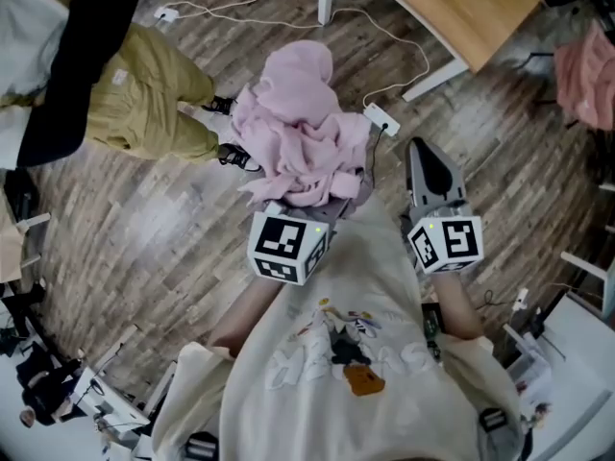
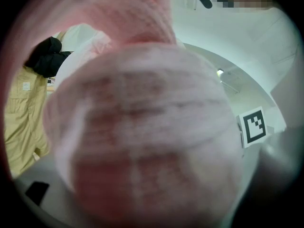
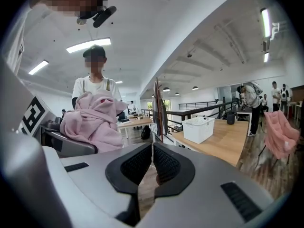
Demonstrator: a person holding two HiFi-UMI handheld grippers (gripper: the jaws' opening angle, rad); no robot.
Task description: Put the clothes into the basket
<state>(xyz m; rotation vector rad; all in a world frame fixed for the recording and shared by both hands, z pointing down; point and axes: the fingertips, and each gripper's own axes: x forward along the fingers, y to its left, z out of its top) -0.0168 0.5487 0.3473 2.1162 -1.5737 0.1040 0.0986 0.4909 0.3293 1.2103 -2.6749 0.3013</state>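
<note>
On your left gripper (image 1: 309, 211) the fingers are buried under the pink garment (image 2: 142, 127), which fills that gripper's view as a blur, so their grip can't be told. In the head view, the tabletop (image 1: 471, 8) and a second pink cloth (image 1: 588, 75) run off the edge.

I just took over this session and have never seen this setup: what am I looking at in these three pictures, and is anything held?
No robot arm here: a person in a cream sweatshirt holds a two-jaw gripper in each hand. The head view looks down from the person's head onto a wooden floor; the other two views ride on the grippers. The left gripper holds a bunched pink garment, which fills its own camera. The right gripper is shut and empty. Its view shows a white basket on a wooden table ahead.
</note>
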